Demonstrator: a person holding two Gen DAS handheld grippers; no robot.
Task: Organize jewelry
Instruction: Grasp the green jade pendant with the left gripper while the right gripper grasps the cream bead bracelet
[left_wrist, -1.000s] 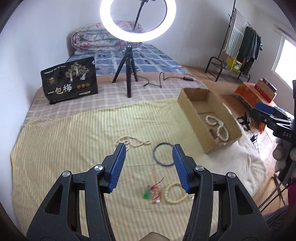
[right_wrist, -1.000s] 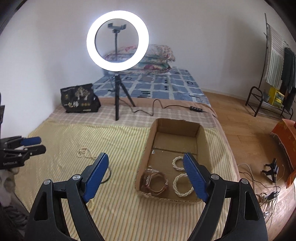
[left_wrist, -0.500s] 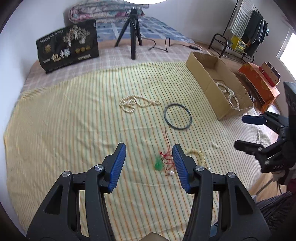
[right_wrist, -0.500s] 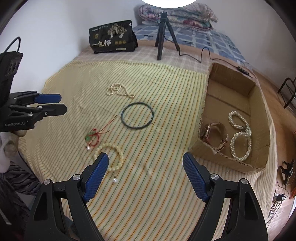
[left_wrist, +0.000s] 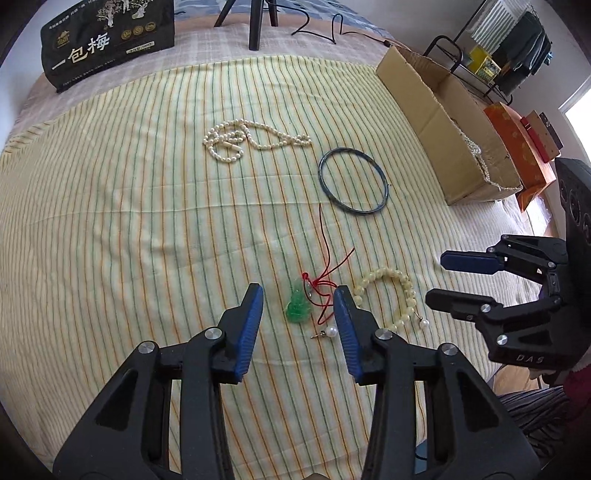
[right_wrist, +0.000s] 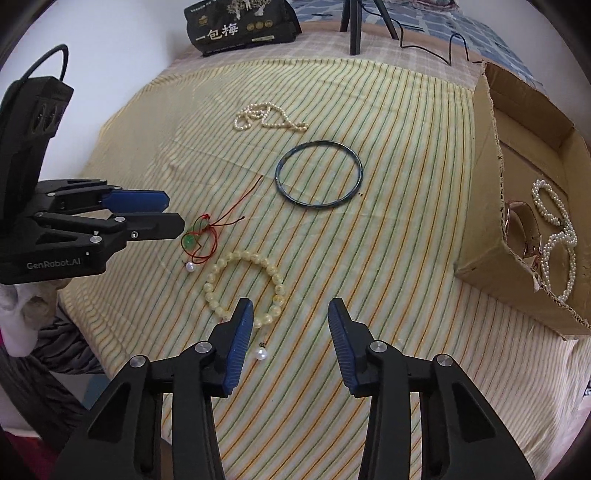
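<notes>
On the striped yellow cloth lie a green pendant on red cord (left_wrist: 300, 307) (right_wrist: 190, 240), a yellow bead bracelet (left_wrist: 402, 286) (right_wrist: 221, 269), a dark bangle (left_wrist: 352, 180) (right_wrist: 318, 173), a pearl necklace (left_wrist: 255, 136) (right_wrist: 267, 116) and loose pearl earrings (left_wrist: 330, 331) (right_wrist: 261, 353). My left gripper (left_wrist: 298, 301) (right_wrist: 173, 212) is open, its fingers either side of the pendant. My right gripper (right_wrist: 290, 315) (left_wrist: 439, 277) is open just above the bracelet's near side. The cardboard box (right_wrist: 496, 192) (left_wrist: 439, 122) holds pearl strands (right_wrist: 554, 236) and a rose-gold bracelet (right_wrist: 522, 229).
A black printed bag (left_wrist: 107, 40) (right_wrist: 240, 26) and a ring-light tripod (left_wrist: 258, 22) (right_wrist: 354, 26) with its cable stand at the far edge of the bed. An orange box (left_wrist: 517, 147) and a clothes rack (left_wrist: 491, 48) are off to the right.
Both grippers have tilted down and moved closer to the cloth. The left now brackets the green pendant; the right has come over the yellow bead bracelet. Both stay open.
</notes>
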